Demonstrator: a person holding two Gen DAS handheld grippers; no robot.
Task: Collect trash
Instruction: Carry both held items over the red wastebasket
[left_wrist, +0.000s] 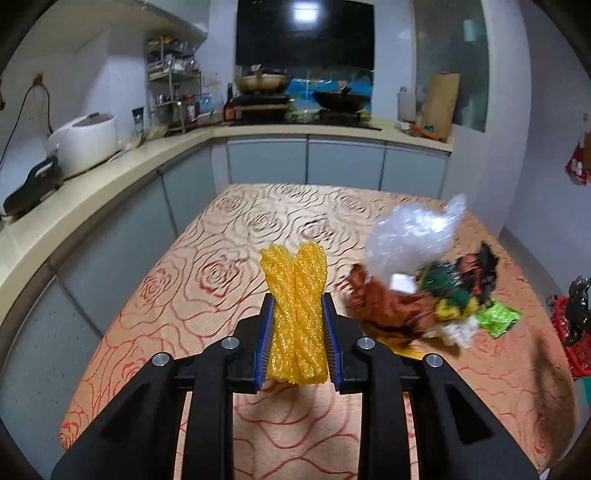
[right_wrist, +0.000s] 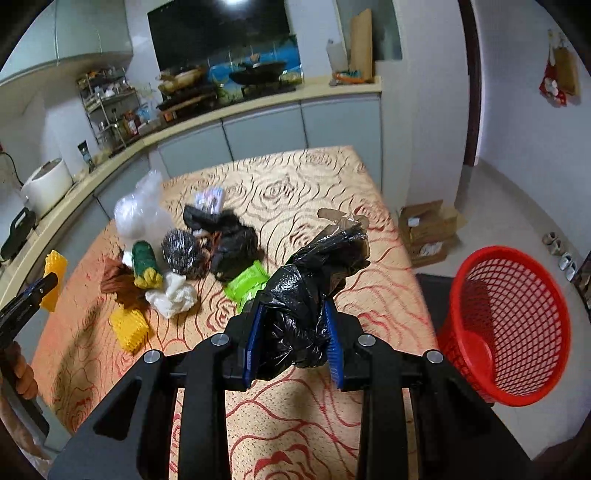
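Note:
My left gripper (left_wrist: 297, 306) is shut on a folded yellow foam net (left_wrist: 295, 295) and holds it above the table (left_wrist: 207, 295); it also shows in the right wrist view (right_wrist: 54, 275). My right gripper (right_wrist: 295, 314) is shut on a crumpled black plastic bag (right_wrist: 314, 284), above the table's right part. A trash pile lies on the table: clear plastic bag (right_wrist: 138, 210), steel scourer (right_wrist: 180, 249), green-yellow sponge (right_wrist: 146, 264), white tissue (right_wrist: 173, 293), green wrapper (right_wrist: 245, 282), another black bag (right_wrist: 231, 243), a second yellow net (right_wrist: 129, 328).
A red mesh basket (right_wrist: 506, 325) stands on the floor right of the table. Cardboard boxes (right_wrist: 428, 232) lie beyond it. A kitchen counter (left_wrist: 110, 173) with a rice cooker (left_wrist: 86, 142) runs along the left and back.

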